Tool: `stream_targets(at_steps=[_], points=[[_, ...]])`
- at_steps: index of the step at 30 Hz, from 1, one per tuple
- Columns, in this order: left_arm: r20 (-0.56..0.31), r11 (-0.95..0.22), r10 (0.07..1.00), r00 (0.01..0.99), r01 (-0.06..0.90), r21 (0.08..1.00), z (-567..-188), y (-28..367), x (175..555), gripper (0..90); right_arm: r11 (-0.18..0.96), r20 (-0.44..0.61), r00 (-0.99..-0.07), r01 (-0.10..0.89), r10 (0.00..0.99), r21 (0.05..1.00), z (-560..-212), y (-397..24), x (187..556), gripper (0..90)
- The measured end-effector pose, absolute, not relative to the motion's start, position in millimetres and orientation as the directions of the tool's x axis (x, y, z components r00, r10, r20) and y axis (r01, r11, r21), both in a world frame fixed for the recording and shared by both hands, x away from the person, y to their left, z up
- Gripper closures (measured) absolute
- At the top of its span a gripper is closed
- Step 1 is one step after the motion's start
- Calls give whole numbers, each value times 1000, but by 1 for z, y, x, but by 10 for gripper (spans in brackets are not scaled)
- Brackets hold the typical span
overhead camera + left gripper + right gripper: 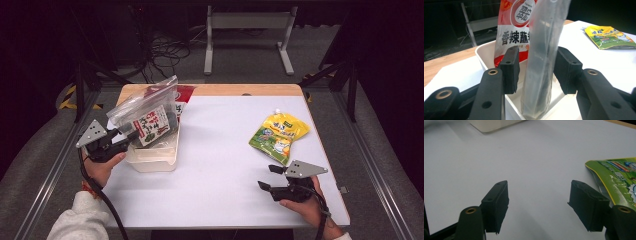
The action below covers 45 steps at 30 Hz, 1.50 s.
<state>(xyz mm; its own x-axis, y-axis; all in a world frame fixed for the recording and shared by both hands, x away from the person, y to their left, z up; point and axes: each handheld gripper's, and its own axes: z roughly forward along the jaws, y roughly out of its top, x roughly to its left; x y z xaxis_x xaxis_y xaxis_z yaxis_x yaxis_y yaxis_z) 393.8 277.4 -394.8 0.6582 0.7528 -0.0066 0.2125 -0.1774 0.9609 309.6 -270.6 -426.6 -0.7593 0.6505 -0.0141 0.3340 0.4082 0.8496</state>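
A clear zip bag (150, 117) with a dark snack packet inside stands tilted in a white bin (152, 160) at the table's left. Behind it in the bin leans a red packet (182, 95). My left gripper (131, 136) is at the bin's left side. In the left gripper view the clear bag (544, 50) stands between the spread jaws of the left gripper (537, 71); a gap shows beside the left pad (510, 70). My right gripper (267, 177) rests open near the front right, just short of a yellow-green pouch (279, 134) that lies flat.
A white mat (225, 165) covers the wooden table, bare between the bin and the pouch. In the right gripper view the pouch (621, 177) lies right of the jaws and the bin (491, 125) sits far off. A metal frame stands on the floor behind.
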Motion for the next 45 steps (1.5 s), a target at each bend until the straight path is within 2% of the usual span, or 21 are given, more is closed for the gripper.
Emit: stream_targets(at_steps=[11, 18, 24, 33, 37, 45], points=[[42, -216, 779, 625, 204, 955, -390, 277, 367, 398, 406, -22, -749, 333, 662, 851, -425, -273, 310, 332], [84, -256, 778, 623, 193, 947, -386, 273, 344, 334, 398, -38, -731, 327, 681, 857, -421, -277, 311, 333], [93, -274, 787, 610, 212, 938, -391, 273, 335, 303, 386, -36, -714, 334, 699, 860, -420, -282, 314, 333], [80, -280, 757, 649, 212, 936, -396, 267, 318, 295, 360, -40, -686, 331, 727, 872, -416, -290, 316, 333], [101, -323, 725, 682, 207, 924, -398, 258, 309, 276, 324, -37, -635, 343, 772, 882, -414, -301, 318, 333], [61, -348, 664, 746, 236, 907, -411, 243, 295, 255, 262, -18, -531, 387, 847, 884, -418, -322, 330, 345]])
